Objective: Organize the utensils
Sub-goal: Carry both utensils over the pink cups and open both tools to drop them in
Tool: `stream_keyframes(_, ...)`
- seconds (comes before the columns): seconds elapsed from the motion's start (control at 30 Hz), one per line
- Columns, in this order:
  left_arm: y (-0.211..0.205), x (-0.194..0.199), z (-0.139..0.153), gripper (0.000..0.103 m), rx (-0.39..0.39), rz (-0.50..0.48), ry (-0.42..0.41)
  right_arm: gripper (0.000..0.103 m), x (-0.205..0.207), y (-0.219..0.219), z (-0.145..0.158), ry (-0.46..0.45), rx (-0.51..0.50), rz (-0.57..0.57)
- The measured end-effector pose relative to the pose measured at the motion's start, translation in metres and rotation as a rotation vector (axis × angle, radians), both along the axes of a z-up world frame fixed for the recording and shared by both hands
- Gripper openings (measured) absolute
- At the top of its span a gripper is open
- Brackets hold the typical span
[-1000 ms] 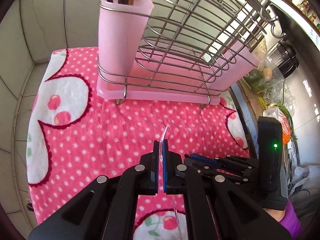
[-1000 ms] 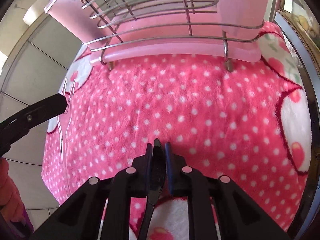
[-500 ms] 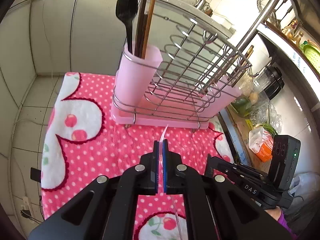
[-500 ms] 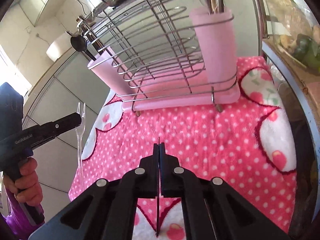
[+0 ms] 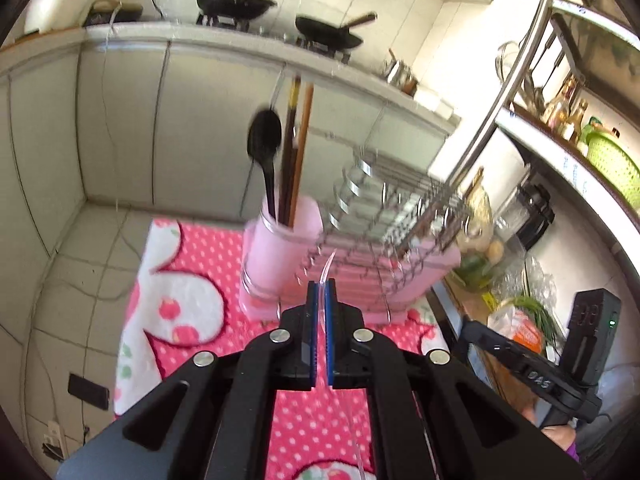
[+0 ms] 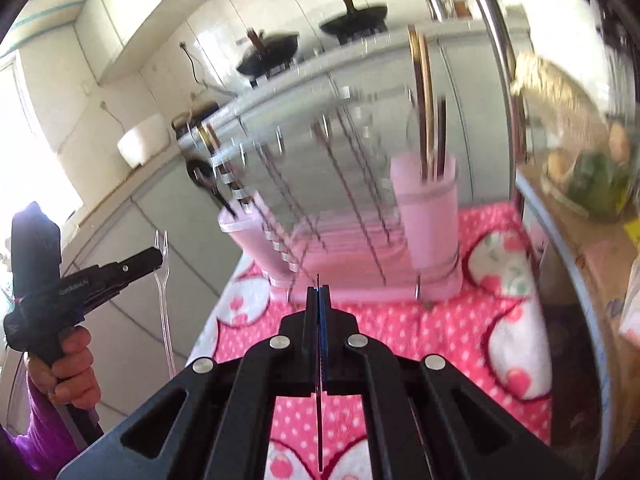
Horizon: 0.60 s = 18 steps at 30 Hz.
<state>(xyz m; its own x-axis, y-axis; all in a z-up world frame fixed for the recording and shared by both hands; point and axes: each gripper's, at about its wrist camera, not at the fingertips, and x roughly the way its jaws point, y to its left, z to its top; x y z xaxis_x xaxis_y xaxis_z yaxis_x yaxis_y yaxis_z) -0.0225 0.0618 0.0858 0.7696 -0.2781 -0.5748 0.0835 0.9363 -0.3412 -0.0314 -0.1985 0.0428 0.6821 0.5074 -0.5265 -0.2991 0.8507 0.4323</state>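
Note:
My left gripper (image 5: 320, 292) is shut on a clear plastic fork (image 5: 328, 266); the fork also shows in the right wrist view (image 6: 162, 264), held upright. My right gripper (image 6: 319, 294) is shut on a thin dark utensil (image 6: 319, 420), seen edge on. Ahead stands a wire dish rack (image 5: 380, 216) on a pink base, with a pink cup at each end. The left cup (image 5: 280, 256) holds a black spoon (image 5: 264, 144) and chopsticks (image 5: 296, 140). The right cup (image 6: 426, 216) holds chopsticks. Both grippers are raised above the towel, short of the rack.
The rack stands on a pink polka-dot towel (image 5: 192, 320). A counter with woks (image 5: 236, 0) runs behind. A metal shelf post (image 5: 496, 100) and bags of vegetables (image 5: 480, 256) are at the right. The tiled floor lies to the left.
Both grippers have lifted and tilted up from close over the towel, each still holding its utensil. The rack now appears farther away and lower in both views.

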Motion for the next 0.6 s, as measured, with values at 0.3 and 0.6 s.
stream_keyframes(0.3,0.013,0.008,0.062,0.002,0.035,0.115,-0.221,0.001,0.010,-0.029,0.080,-0.284,0.020,-0.110)
stream_keyframes(0.6,0.016,0.038,0.096,0.002,0.059,0.224,-0.364,0.001,0.051,-0.057,0.112,-0.450,0.016,-0.250)
